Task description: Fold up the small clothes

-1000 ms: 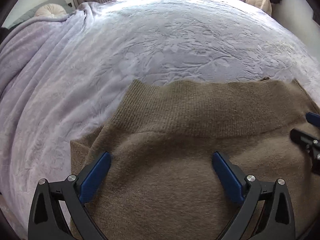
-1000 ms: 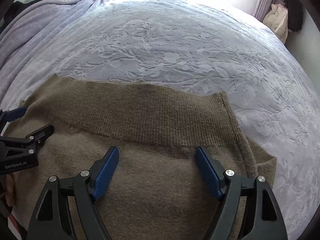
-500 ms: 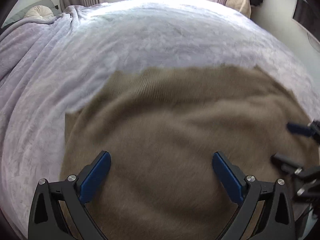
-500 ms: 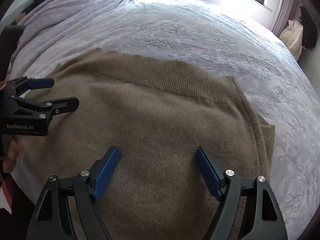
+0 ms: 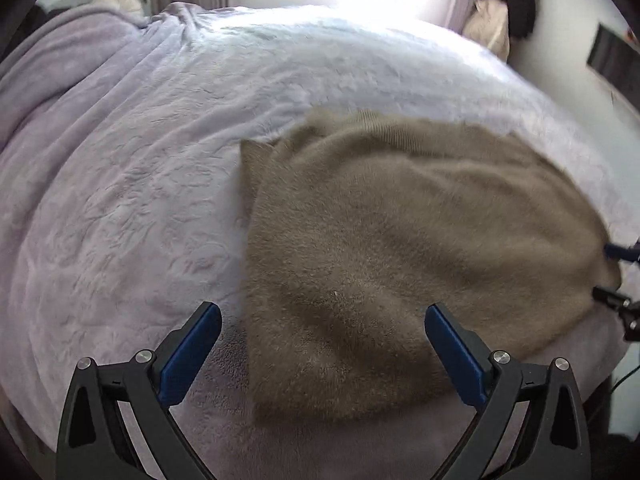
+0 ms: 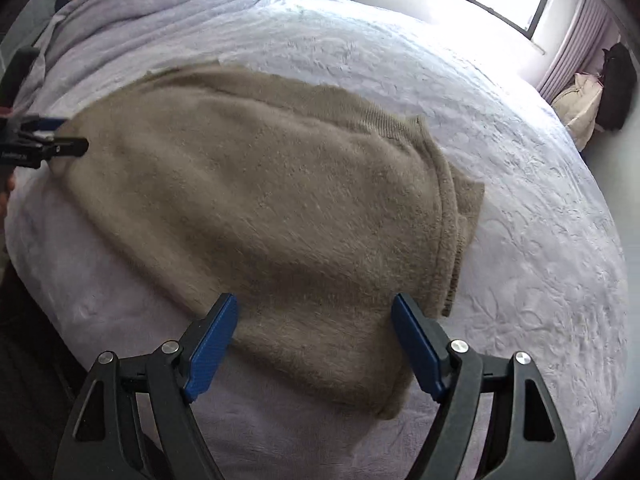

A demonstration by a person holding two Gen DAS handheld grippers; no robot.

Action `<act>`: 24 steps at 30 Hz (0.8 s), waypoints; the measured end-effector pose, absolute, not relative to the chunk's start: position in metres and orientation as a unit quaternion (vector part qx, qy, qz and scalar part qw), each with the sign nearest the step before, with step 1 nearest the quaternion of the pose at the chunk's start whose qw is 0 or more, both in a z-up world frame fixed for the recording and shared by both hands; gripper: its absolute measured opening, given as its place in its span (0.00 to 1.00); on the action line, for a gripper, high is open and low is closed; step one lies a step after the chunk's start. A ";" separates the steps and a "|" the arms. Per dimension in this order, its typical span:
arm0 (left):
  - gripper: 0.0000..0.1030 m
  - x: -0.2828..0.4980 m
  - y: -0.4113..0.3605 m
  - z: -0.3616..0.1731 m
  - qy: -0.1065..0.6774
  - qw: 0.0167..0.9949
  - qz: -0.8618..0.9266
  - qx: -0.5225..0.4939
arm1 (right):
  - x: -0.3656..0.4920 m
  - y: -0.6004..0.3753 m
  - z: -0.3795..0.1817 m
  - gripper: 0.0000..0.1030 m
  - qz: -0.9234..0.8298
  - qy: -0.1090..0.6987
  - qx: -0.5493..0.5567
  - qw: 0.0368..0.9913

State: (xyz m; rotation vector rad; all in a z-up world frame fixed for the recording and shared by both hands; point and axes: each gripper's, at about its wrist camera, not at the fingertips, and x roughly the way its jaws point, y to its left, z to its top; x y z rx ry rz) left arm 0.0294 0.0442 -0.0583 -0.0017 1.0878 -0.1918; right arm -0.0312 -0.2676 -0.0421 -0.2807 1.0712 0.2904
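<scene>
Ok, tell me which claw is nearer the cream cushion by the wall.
Right. The right claw hangs over the sweater corner on the side toward the cream cushion; the left claw is at the sweater's opposite edge, farther off.

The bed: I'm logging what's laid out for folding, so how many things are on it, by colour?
Brown: 1, the folded sweater
Lavender: 1, the blanket covering the bed
Cream: 1, a round cushion at the far end
Total: 3

Both the left gripper and right gripper hover over the sweater, jaws wide apart, holding nothing.
</scene>
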 end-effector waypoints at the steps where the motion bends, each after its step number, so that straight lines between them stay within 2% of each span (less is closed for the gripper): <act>1: 0.99 0.031 0.045 -0.058 0.516 0.852 -0.089 -0.009 | -0.028 -0.263 -0.037 0.80 0.146 0.499 -0.120 0.846; 6: 0.99 0.035 0.039 -0.088 0.561 0.826 -0.053 0.021 | -0.009 -0.237 -0.044 0.79 0.172 0.500 -0.098 0.843; 8: 0.99 0.028 0.046 -0.095 0.568 0.821 -0.056 0.001 | -0.011 -0.240 -0.057 0.79 0.164 0.512 -0.113 0.836; 10: 0.99 0.018 0.049 -0.094 0.564 0.824 -0.060 -0.005 | -0.020 -0.249 -0.064 0.80 0.160 0.510 -0.117 0.837; 15: 0.99 0.011 0.050 -0.072 0.547 0.834 -0.069 -0.005 | -0.032 -0.287 -0.059 0.80 0.164 0.523 -0.037 0.835; 20: 0.99 0.027 0.050 -0.060 0.533 0.839 -0.090 -0.060 | -0.027 -0.295 -0.041 0.80 0.159 0.495 0.014 0.854; 24: 0.99 0.032 0.040 -0.093 0.580 0.813 -0.050 0.006 | -0.026 -0.289 -0.055 0.80 0.160 0.516 -0.001 0.841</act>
